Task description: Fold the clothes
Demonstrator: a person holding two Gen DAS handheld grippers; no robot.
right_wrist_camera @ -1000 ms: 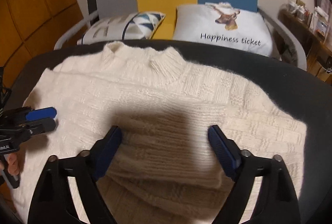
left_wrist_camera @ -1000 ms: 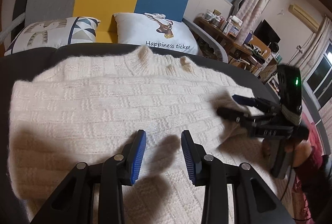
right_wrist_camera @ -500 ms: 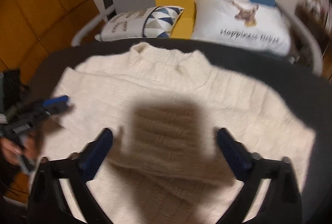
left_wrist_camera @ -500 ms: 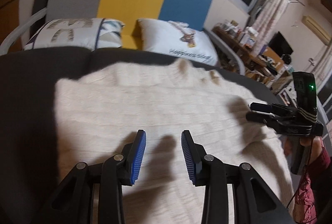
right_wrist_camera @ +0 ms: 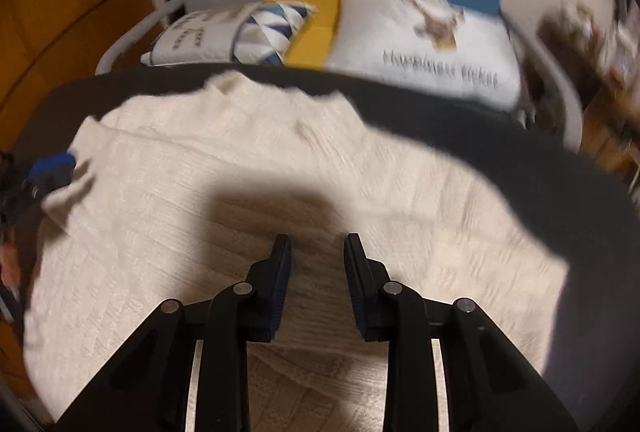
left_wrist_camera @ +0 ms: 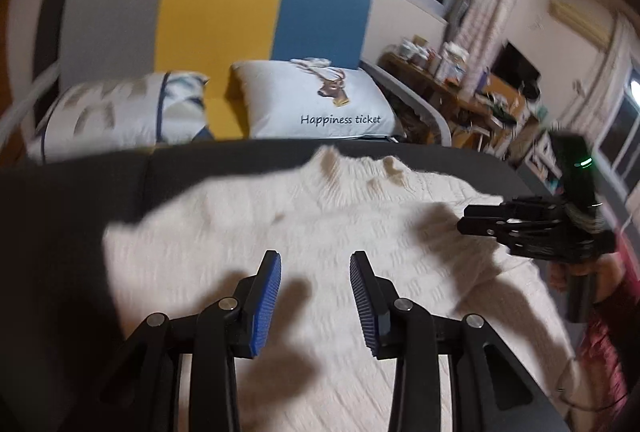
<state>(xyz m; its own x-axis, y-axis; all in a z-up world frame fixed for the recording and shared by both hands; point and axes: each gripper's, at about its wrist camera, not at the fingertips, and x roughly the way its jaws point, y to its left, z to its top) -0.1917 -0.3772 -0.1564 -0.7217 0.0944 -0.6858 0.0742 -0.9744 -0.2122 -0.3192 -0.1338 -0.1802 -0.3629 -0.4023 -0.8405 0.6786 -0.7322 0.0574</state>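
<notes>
The right gripper [right_wrist_camera: 317, 252] has narrowed its jaws since half a second ago, from a wide spread to a small gap with nothing held. The left gripper [left_wrist_camera: 315, 268] hovers with fingers parted, empty. Both hang over the cream knit sweater [left_wrist_camera: 328, 232], which lies flat on the dark table [left_wrist_camera: 80, 200], collar toward the deer pillow [left_wrist_camera: 316, 100].

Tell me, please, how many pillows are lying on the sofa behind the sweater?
2. The patterned pillow lies on the left side of the sofa. The white pillow with the deer picture and the words "Happiness ticket" lies to its right. Others may be hidden out of view.
</notes>
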